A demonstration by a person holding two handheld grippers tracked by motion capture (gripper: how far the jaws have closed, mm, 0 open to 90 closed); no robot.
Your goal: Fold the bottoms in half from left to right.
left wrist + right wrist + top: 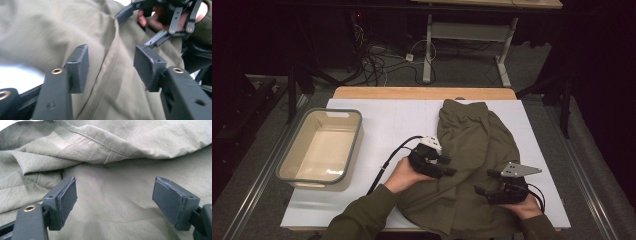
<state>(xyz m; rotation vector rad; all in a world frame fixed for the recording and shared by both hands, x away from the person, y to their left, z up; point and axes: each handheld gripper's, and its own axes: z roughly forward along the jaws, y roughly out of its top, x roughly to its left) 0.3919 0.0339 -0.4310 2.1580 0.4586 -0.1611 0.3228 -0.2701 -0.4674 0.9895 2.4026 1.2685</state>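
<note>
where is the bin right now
In the high view the grey-rimmed bin sits on the left part of the white table, apart from the olive garment and left of the left gripper.

This looks like a lab or recording room, not a home. The counter (362, 200) carries a plain white sheet over a wooden top, fenced by metal rails (262, 165). Beyond its far edge, loose cables (382, 62) tangle on grey carpet beside a metal-legged desk (467, 32), amid dark surroundings.
</note>
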